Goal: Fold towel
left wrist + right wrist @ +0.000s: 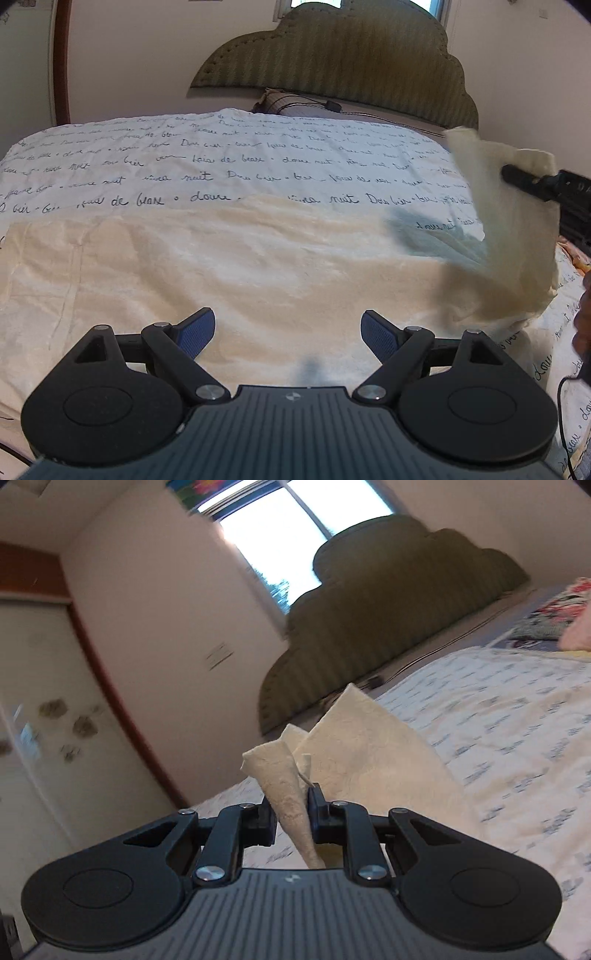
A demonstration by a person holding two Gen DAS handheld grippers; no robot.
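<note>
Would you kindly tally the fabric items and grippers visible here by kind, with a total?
Cream towel: 1
Script-printed bedspread: 1
Floral bedding: 1
Grippers: 2, the left gripper and the right gripper
Total: 5

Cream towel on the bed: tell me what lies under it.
The cream plush towel lies on a white bedspread with black handwriting print, which shows beyond its edges. Anything beneath the towel's middle is covered.
</note>
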